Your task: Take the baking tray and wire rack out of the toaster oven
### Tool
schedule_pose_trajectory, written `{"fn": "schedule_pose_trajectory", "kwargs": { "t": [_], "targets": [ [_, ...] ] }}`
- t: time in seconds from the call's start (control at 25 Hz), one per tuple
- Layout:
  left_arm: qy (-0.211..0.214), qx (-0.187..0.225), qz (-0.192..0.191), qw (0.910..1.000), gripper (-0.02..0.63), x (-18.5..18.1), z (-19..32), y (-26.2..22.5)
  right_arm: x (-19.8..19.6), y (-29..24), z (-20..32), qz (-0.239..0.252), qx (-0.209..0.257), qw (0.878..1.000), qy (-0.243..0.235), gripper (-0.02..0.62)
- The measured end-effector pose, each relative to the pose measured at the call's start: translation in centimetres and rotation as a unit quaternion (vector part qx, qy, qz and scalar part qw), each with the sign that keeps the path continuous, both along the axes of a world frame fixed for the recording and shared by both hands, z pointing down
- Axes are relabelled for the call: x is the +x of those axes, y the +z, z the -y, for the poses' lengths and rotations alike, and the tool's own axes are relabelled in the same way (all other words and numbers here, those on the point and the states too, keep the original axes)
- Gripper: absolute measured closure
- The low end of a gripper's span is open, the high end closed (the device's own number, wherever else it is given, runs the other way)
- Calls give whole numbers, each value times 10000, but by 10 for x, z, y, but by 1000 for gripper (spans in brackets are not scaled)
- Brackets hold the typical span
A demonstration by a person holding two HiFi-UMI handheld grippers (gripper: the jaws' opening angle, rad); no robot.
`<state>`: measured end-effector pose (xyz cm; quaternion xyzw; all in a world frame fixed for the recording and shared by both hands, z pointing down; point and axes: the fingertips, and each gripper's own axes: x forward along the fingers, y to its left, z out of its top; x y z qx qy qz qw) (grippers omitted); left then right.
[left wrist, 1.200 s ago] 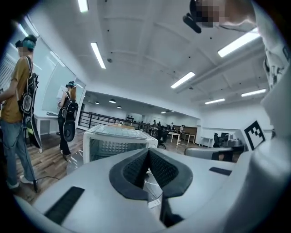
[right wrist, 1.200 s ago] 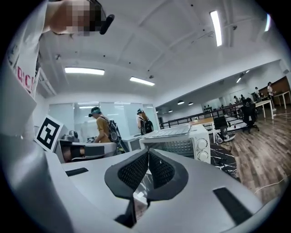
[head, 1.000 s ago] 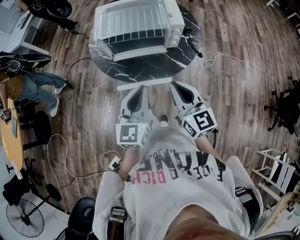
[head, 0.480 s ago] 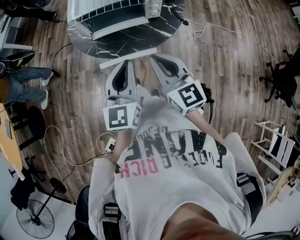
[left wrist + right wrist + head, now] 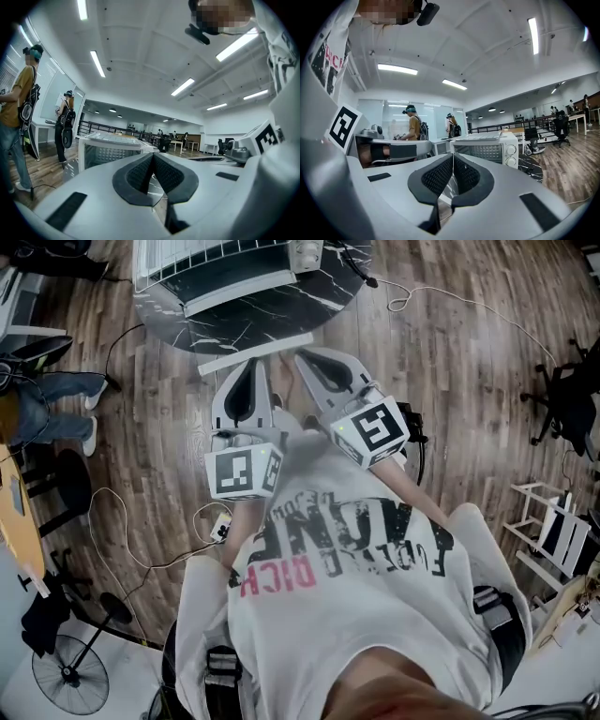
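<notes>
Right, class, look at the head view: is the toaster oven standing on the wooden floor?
No, the toaster oven stands on a round dark marbled table, with the wooden floor around it.

The white toaster oven (image 5: 234, 279) stands at the person's eleven o'clock, door dropped open, the wire rack (image 5: 202, 254) lying flat on its top. At twelve o'clock, the pale baking tray (image 5: 258, 352) hangs level, its near edge pinched by the left gripper (image 5: 252, 365) and right gripper (image 5: 302, 357).
</notes>
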<state>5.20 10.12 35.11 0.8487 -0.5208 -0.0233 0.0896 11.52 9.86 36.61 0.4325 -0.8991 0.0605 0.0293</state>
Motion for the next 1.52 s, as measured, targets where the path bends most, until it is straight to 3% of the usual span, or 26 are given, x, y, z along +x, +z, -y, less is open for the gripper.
{"fn": "schedule_pose_trajectory", "kwargs": {
  "t": [1.52],
  "targets": [
    [67, -80, -181, 9998, 603, 7, 20, 5, 6, 11, 16, -50, -207, 9998, -15, 591]
  ]
}}
